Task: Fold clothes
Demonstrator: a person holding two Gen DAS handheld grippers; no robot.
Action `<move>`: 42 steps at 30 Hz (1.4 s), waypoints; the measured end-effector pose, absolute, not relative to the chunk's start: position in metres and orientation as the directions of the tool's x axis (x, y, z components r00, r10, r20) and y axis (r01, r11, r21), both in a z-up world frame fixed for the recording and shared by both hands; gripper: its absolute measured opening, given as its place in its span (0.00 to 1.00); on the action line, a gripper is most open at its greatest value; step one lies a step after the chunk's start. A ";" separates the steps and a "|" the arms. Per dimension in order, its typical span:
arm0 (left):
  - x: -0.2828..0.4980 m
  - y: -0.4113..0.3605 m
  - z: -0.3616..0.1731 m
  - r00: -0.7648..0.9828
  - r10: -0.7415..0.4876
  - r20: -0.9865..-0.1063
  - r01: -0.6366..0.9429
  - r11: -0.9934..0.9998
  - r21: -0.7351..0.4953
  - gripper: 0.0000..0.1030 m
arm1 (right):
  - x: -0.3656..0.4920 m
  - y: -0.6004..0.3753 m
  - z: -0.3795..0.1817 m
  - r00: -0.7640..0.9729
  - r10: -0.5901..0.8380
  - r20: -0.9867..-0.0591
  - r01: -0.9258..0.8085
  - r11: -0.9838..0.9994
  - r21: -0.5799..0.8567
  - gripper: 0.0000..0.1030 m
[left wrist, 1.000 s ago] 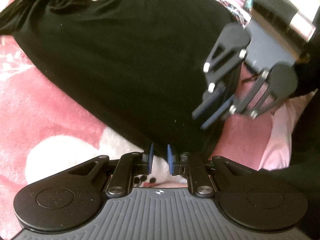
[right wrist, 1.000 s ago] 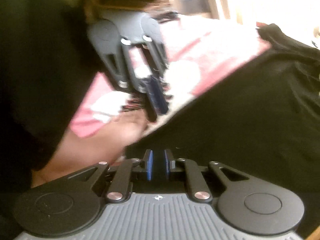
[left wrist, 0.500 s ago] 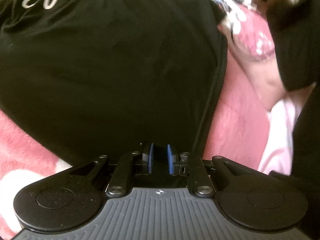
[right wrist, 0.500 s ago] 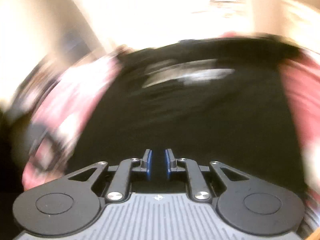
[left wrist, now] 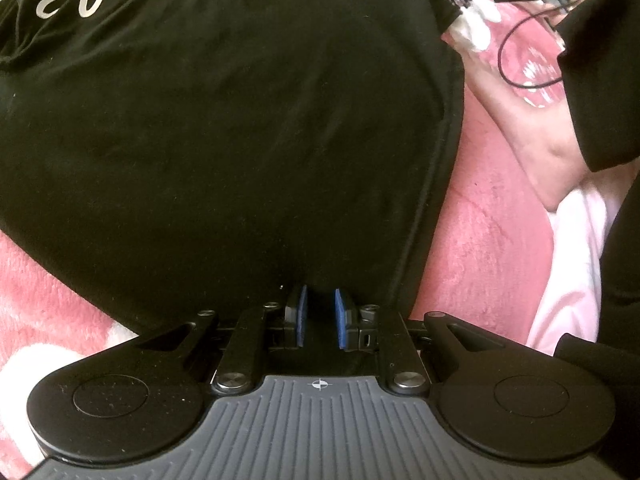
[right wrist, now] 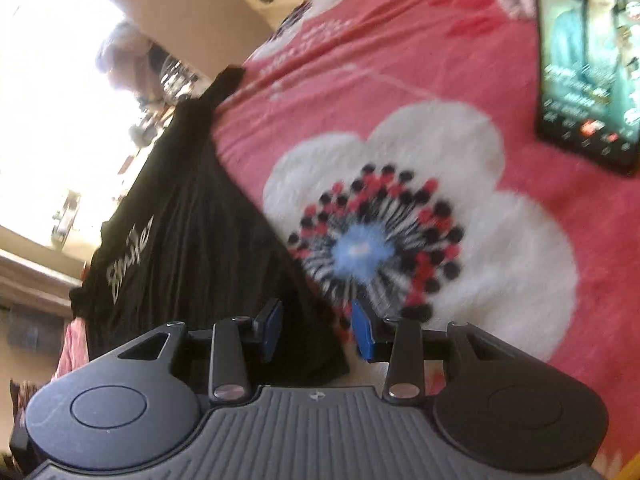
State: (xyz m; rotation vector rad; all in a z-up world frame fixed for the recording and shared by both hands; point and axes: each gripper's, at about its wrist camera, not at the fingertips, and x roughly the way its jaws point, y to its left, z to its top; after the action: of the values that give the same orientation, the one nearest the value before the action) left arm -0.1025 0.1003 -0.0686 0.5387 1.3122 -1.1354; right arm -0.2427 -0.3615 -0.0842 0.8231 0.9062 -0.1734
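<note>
A black T-shirt (left wrist: 224,128) with silver script lettering lies spread on a pink blanket (left wrist: 480,248). My left gripper (left wrist: 319,317) sits at the shirt's near hem. Its blue pads (left wrist: 299,316) are nearly together, with black cloth bunched between them and creases running into the grip. In the right wrist view the same shirt (right wrist: 192,216) stretches away on the left. My right gripper (right wrist: 317,326) hangs over the shirt's edge; its jaws are opening, and the cloth lies under them without either pad pressing it.
A person's bare forearm (left wrist: 516,120) and black sleeve (left wrist: 600,60) reach in at the right of the left wrist view, near cables (left wrist: 516,60). A lit phone screen (right wrist: 588,56) rests on the blanket (right wrist: 400,72) beyond a large white flower print (right wrist: 460,184).
The right gripper has left the left wrist view, swung away with a roll and opened its jaws. The left gripper slid a little further over the shirt, grip unchanged.
</note>
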 end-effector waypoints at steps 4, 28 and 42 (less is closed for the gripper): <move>-0.100 0.101 -0.069 -0.143 -0.339 -0.930 0.865 0.414 -0.284 0.14 | -0.244 -0.349 -0.089 0.568 0.165 -0.806 0.443 0.764 0.469 0.38; -0.100 0.105 -0.071 -0.146 -0.358 -0.922 0.856 0.422 -0.299 0.14 | -0.245 -0.321 -0.051 0.480 -0.040 -0.876 0.361 0.919 0.156 0.02; -0.099 0.109 -0.066 -0.136 -0.363 -0.922 0.831 0.465 -0.306 0.17 | -0.238 -0.303 -0.077 0.392 -0.144 -0.909 0.287 0.957 -0.027 0.13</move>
State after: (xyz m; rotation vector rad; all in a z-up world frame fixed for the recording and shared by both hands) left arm -0.0995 0.1088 -0.0656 0.4594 1.3391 -1.0937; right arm -0.2383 -0.3035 -0.0771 0.1421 1.1363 -0.2749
